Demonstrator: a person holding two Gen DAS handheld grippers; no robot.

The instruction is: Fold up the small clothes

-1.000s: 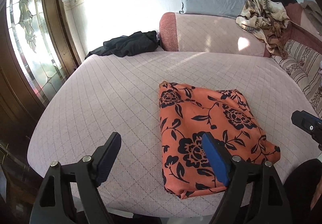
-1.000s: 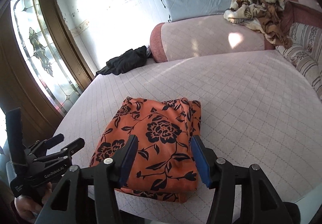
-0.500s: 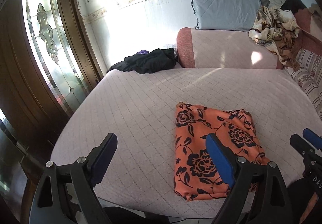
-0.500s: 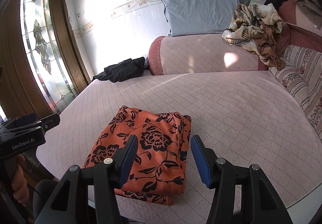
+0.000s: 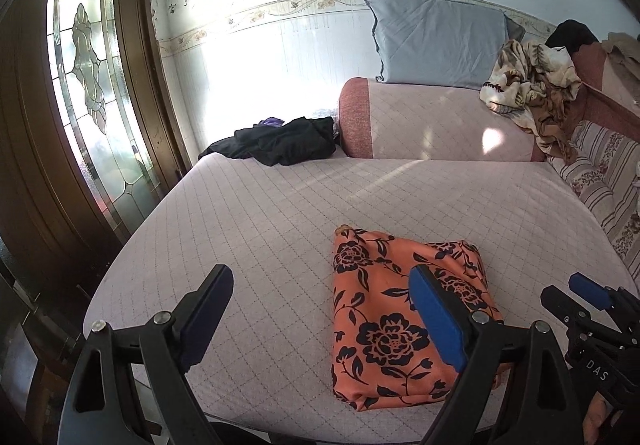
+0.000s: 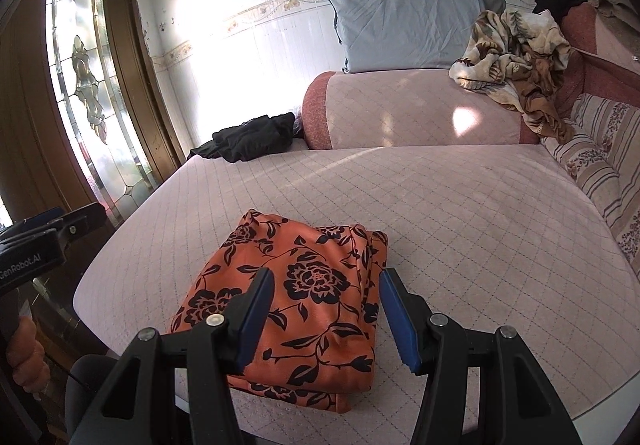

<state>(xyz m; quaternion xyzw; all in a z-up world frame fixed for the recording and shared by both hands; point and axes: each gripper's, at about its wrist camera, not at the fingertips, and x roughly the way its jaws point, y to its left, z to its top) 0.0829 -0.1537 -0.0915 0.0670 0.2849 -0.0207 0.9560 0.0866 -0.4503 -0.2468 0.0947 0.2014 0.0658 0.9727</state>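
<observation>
An orange garment with black flowers (image 5: 384,309) lies folded into a thick rectangle near the front edge of the pink quilted bed (image 5: 280,221); it also shows in the right wrist view (image 6: 304,305). My left gripper (image 5: 320,309) is open and empty, held above the bed's front edge to the left of the garment. My right gripper (image 6: 326,307) is open and empty, pulled back over the garment's near end without touching it. The right gripper also shows at the right edge of the left wrist view (image 5: 580,297).
A black clothes pile (image 5: 280,139) lies at the bed's far left corner. A pink bolster (image 5: 436,121) and grey pillow (image 5: 436,41) stand at the back. A crumpled patterned cloth (image 5: 532,93) and striped cushions (image 5: 600,173) are at the right. A glass door (image 5: 96,85) is left.
Both grippers have drawn back and up from the folded garment, so it looks smaller and more of the room shows. The garment has not moved.
</observation>
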